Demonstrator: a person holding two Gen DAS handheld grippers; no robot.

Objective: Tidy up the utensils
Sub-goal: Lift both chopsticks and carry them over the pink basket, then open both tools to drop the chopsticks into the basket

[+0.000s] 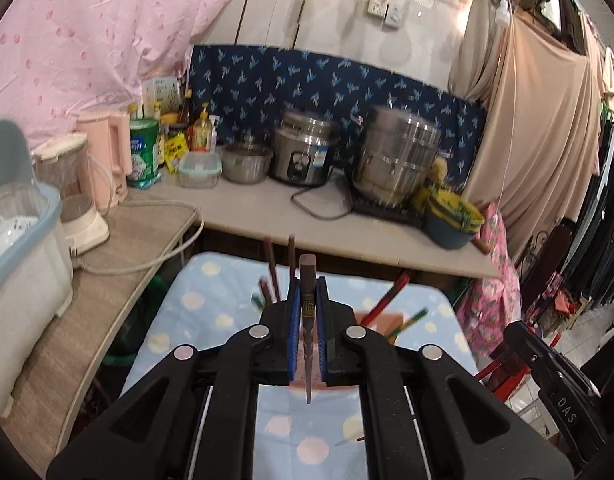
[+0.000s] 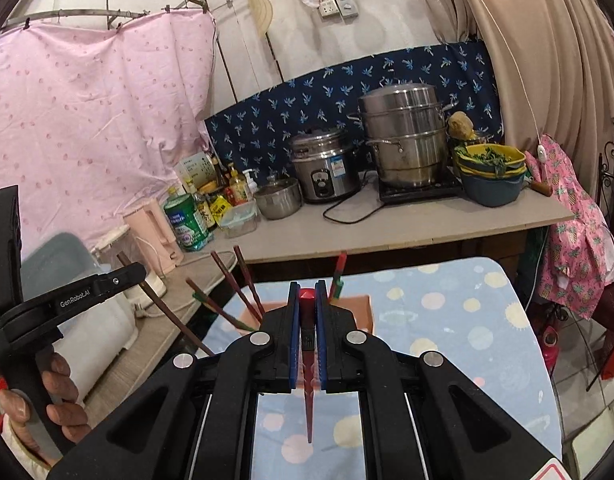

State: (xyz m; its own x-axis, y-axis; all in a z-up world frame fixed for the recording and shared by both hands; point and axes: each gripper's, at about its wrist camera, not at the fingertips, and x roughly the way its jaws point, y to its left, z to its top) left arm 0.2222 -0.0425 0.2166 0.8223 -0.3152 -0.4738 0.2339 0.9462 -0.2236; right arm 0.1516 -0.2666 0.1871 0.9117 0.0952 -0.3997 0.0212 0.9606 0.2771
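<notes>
1. Chopsticks being sorted: left gripper (image 1: 308, 300) clamping a brown chopstick (image 1: 307, 312), right gripper (image 2: 307, 304) clamping a red chopstick (image 2: 307, 320).
2. Both sticks standing upright between the pads, tips pointing down, above the dotted tablecloth (image 2: 447, 320).
3. Probably carrying next: needing lowering into the box (image 2: 361, 312) holding other chopsticks (image 2: 243, 280), just ahead.

The orange holder (image 2: 361, 312) is mostly hidden behind the right gripper (image 2: 307, 304), so where the standing chopsticks (image 2: 243, 288) enter it cannot be seen. In the left wrist view those chopsticks (image 1: 273, 268) are blurred — their colours smear. The person's hand (image 2: 63, 404) is cut off at the picture's edge — wrist unseen.
</notes>
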